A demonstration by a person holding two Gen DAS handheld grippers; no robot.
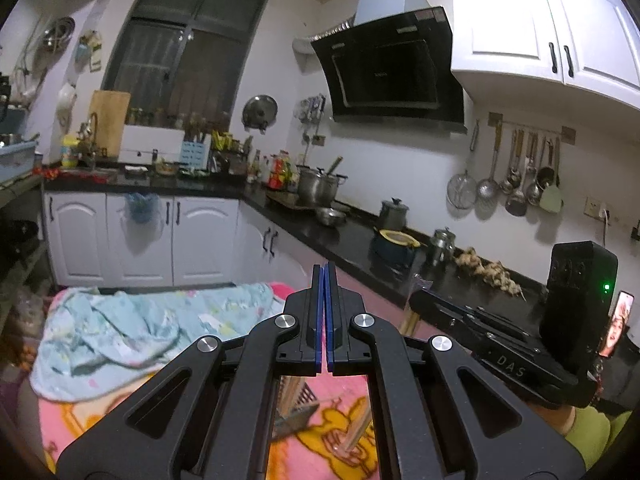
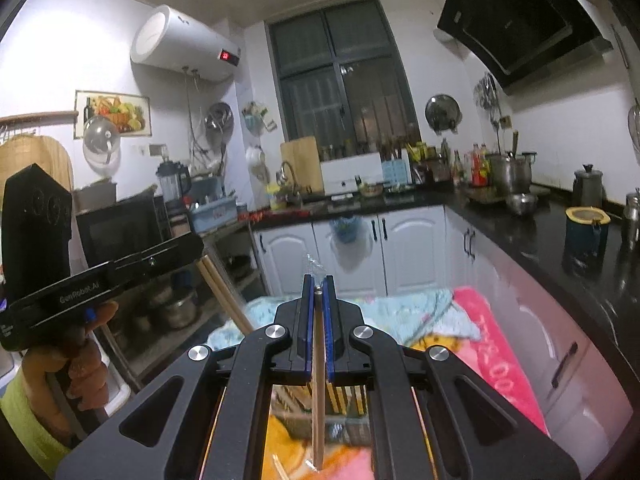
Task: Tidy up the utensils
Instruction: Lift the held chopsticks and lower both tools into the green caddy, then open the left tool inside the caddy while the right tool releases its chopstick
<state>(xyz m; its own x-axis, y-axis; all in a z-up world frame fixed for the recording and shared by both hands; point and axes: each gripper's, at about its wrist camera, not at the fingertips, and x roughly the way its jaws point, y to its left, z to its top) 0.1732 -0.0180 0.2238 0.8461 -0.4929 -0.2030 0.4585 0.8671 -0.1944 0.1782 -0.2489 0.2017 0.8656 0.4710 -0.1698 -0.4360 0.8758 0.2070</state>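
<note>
1. Left wrist view: the left gripper (image 1: 324,276) has its pads pressed together, nothing between them. Below it lie loose chopsticks (image 1: 356,428) on a pink blanket (image 1: 80,420).
2. Right wrist view: the right gripper (image 2: 318,286) is clamped on 1 chopstick (image 2: 319,380), which hangs down between the pads.

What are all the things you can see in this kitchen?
Thin wooden chopstick: one, tan, clamped in the right claw.
Round white water heater: one, white, high on the wall.
Black slanted range hood: one, black, above the counter.
Shiny black countertop: one, black, along two walls.
Steel stock pots: two, silver, in the counter's corner.
Hanging metal ladles and strainers: several, silver, on a wall rail.
Crumpled pale blue cloth: one, blue, on the pink blanket.
Pink cartoon blanket: one, pink, below both claws.
Left claw: one, black with blue pads, shut, empty.
Right claw: one, black with blue pads, shut.
</note>
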